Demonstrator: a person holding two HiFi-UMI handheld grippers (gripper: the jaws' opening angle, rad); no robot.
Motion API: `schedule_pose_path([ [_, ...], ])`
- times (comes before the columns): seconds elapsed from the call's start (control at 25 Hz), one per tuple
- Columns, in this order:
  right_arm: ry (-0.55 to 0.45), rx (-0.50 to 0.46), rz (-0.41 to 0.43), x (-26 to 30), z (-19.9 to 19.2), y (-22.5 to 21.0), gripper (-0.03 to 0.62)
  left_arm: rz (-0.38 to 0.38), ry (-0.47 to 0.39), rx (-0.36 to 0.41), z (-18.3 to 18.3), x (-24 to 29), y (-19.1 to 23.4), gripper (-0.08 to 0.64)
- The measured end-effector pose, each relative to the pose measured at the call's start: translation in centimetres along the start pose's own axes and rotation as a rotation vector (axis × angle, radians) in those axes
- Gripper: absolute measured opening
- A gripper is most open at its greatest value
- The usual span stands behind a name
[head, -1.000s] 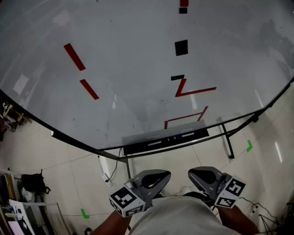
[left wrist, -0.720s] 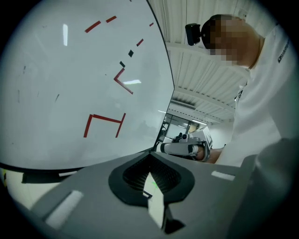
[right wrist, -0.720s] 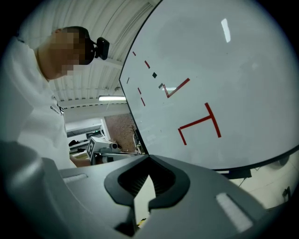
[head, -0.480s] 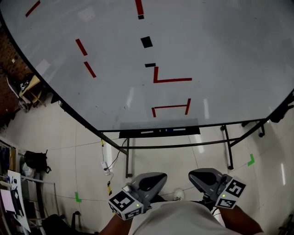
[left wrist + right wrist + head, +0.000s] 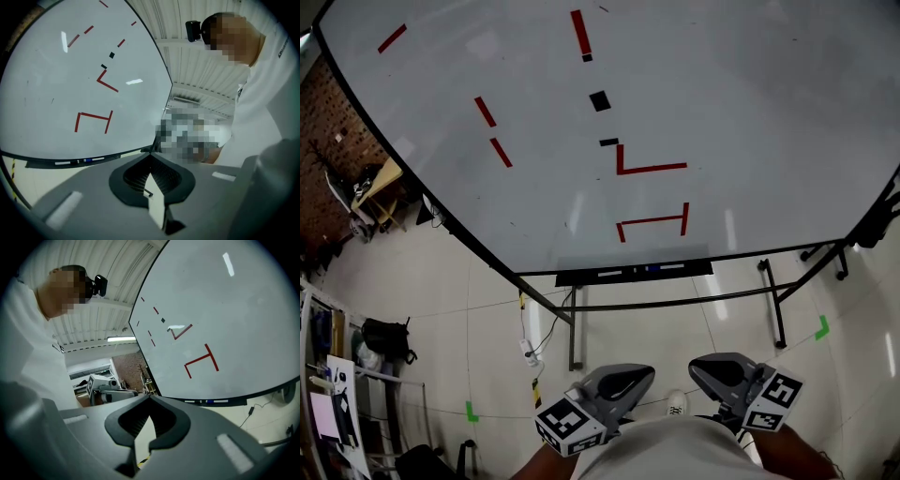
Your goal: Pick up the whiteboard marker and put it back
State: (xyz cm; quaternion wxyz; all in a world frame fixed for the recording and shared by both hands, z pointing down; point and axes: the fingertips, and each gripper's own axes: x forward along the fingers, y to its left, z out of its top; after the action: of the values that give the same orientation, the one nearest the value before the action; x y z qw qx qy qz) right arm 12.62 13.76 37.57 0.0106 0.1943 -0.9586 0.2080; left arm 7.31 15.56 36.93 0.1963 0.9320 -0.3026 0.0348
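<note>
The task looks unstarted: the left tool (image 5: 639, 376) and right tool (image 5: 700, 365) are both pressed together and empty, while the whiteboard marker (image 5: 652, 269) lies in the tray (image 5: 591, 277) under the whiteboard (image 5: 750, 103), well ahead of both, not yet picked up.

Lab: whiteboard (image 5: 750, 112), brick wall (image 5: 333, 117), tape-marked floor (image 5: 675, 323).

whiteboard tray (image 5: 574, 278) | on it: whiteboard markers (image 5: 652, 268), end to end
</note>
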Motion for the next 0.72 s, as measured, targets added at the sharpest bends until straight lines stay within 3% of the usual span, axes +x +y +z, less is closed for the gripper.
schedule_pose_path([
  [0.72, -0.001, -0.005, -0.069, 5.3, -1.3, 3.2, 0.002, -0.061, 0.041, 0.004, -1.4, -4.7, 3.1, 0.017],
])
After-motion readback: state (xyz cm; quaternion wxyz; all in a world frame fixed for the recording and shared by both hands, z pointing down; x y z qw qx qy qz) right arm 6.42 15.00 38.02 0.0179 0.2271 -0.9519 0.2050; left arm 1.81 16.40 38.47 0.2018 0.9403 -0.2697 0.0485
